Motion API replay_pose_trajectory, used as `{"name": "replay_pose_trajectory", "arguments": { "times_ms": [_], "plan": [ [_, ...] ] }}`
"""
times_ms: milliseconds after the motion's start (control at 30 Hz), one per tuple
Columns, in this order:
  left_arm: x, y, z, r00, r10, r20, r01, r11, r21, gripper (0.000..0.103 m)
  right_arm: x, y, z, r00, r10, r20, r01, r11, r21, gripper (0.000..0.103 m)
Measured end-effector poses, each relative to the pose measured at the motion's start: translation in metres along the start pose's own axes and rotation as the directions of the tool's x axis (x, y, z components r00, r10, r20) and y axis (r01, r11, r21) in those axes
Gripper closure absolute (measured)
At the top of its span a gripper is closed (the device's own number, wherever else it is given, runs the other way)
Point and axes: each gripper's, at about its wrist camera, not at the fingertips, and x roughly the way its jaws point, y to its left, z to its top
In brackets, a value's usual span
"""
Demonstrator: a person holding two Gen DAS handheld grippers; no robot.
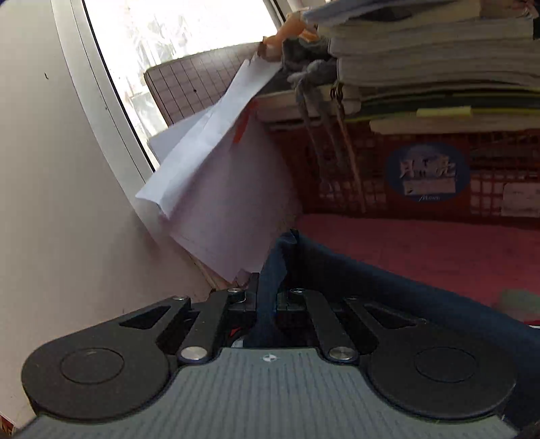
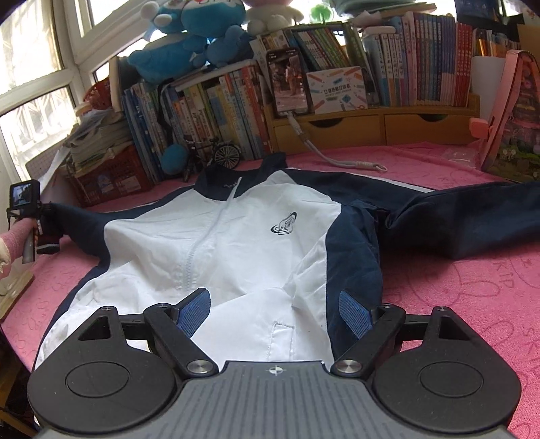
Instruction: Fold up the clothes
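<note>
Jacket [image 2: 236, 229] lies spread front-up on the pink cover [image 2: 455, 297] — left gripper [image 1: 266, 300] pinches a navy sleeve end for folding inward, right gripper [image 2: 275, 314] hovers spread above the hem.

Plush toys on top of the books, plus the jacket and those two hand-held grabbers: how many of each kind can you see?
Blue plush toys: 2
White and pink plush toy: 1, only partly in view
Jacket: 1
Grabbers: 2, the left gripper shut on a navy sleeve, the right gripper open
Total: 6
</note>
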Motion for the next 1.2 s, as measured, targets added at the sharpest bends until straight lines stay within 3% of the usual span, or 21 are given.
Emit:
{"name": "replay_pose_trajectory", "arguments": {
  "times_ms": [133,233,367,433,500,533,633,700,833,900,1000,1067,1167,1200],
  "plan": [
    [0.018,-0.008,0.007,0.995,0.065,-0.076,-0.065,0.998,0.0,0.096,0.018,-0.005,0.007,0.998,-0.064,-0.017,0.064,0.998,0.007,0.019],
    [0.022,-0.014,0.013,0.986,0.05,-0.161,-0.047,0.999,0.027,0.09,0.03,-0.005,0.012,0.994,-0.107,-0.018,0.107,0.994,-0.008,0.019],
    [-0.01,-0.003,0.013,0.994,-0.055,-0.093,0.056,0.998,0.008,0.077,0.047,0.011,0.021,0.994,-0.107,0.011,0.108,0.985,-0.135,0.019],
    [-0.03,0.005,0.015,0.993,-0.102,-0.065,0.1,0.995,-0.021,0.066,0.056,0.024,0.025,0.997,-0.076,0.022,0.079,0.976,-0.204,0.019],
    [-0.046,0.011,0.018,0.989,-0.137,-0.047,0.135,0.989,-0.058,0.029,0.067,0.035,0.03,0.999,-0.039,0.021,0.043,0.966,-0.255,0.019],
    [-0.053,0.014,0.02,0.987,-0.155,-0.037,0.152,0.985,-0.076,0.024,0.072,0.038,0.031,1.0,-0.021,0.018,0.025,0.962,-0.273,0.019],
    [-0.078,0.014,0.023,0.97,-0.242,-0.031,0.241,0.969,-0.051,0.023,0.089,0.035,0.033,1.0,-0.03,0.01,0.031,0.953,-0.302,0.019],
    [-0.098,0.009,0.022,0.972,-0.234,0.015,0.234,0.972,0.006,0.023,0.097,0.024,0.034,0.997,-0.074,0.013,0.074,0.949,-0.307,0.019],
    [-0.139,0.001,0.018,0.959,-0.272,0.082,0.268,0.962,0.05,0.023,0.086,-0.028,0.028,0.981,-0.193,-0.017,0.187,0.965,-0.184,0.021],
    [-0.163,-0.011,0.01,0.931,-0.352,0.1,0.345,0.935,0.08,0.023,0.071,-0.054,0.018,0.968,-0.25,-0.025,0.247,0.965,-0.085,0.018],
    [-0.203,-0.036,-0.007,0.863,-0.492,0.117,0.475,0.868,0.145,0.023,0.044,-0.091,0.003,0.959,-0.283,-0.034,0.285,0.955,0.081,0.017],
    [-0.233,-0.059,-0.024,0.795,-0.597,0.11,0.568,0.796,0.209,0.021,0.026,-0.116,-0.007,0.952,-0.304,-0.042,0.306,0.933,0.19,0.017],
    [-0.271,-0.094,-0.054,0.677,-0.733,0.066,0.695,0.666,0.272,0.019,0.001,-0.137,-0.005,0.928,-0.372,0.023,0.349,0.889,0.296,0.015],
    [-0.28,-0.107,-0.061,0.648,-0.761,0.047,0.721,0.632,0.283,0.019,-0.005,-0.144,-0.001,0.917,-0.396,0.038,0.364,0.873,0.324,0.013]
  ]
}}
